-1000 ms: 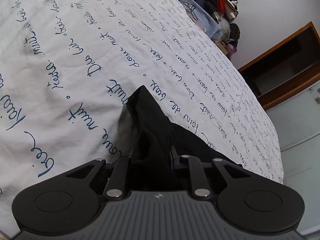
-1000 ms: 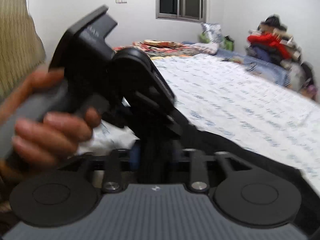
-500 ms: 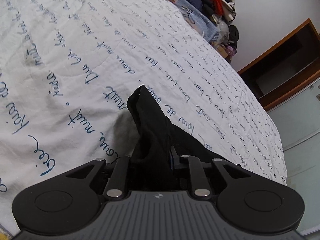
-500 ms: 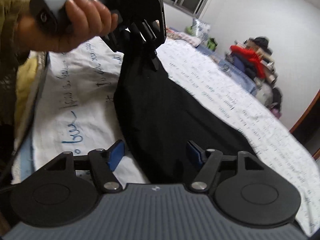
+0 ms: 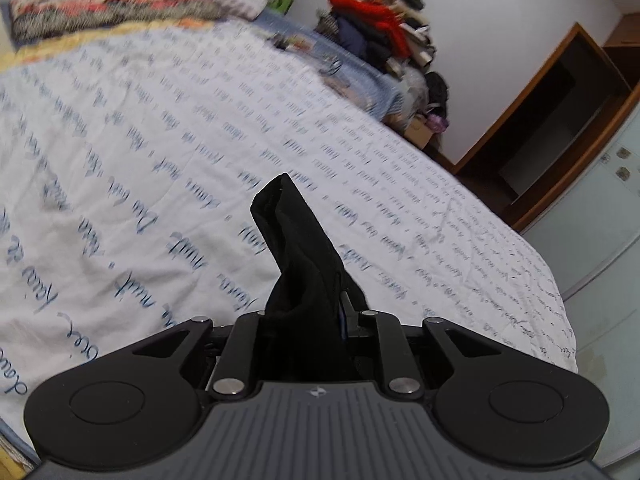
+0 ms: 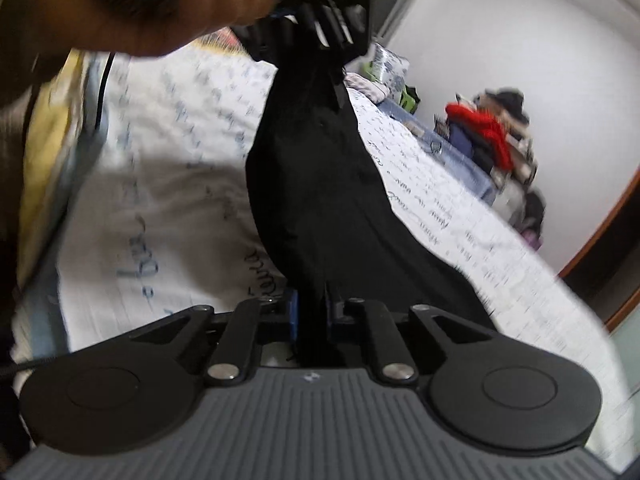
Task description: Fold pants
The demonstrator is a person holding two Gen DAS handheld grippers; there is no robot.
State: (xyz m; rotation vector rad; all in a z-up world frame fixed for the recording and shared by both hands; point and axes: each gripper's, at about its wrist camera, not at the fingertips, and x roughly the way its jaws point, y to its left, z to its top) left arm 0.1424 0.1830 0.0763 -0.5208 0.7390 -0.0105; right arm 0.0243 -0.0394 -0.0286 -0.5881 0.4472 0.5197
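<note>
The black pants (image 6: 320, 184) hang stretched between my two grippers above a white bedspread with blue script (image 5: 160, 152). My left gripper (image 5: 304, 312) is shut on a bunched end of the pants (image 5: 296, 240), which sticks up past the jaws. In the right wrist view the left gripper (image 6: 320, 28) shows at the top, held by a hand, clamping the upper edge of the cloth. My right gripper (image 6: 310, 312) is shut on the lower edge of the pants. The far end of the pants trails onto the bed at the right.
A pile of clothes with a red garment (image 5: 376, 16) sits at the far side of the bed. A patterned blanket (image 5: 104, 0) lies at the head. A wooden shelf unit (image 5: 560, 120) and pale cabinet (image 5: 608, 208) stand at the right.
My right gripper was open around the cloth half a second ago and has shut on it. The left gripper has lifted and tilted up, showing more of the room.
</note>
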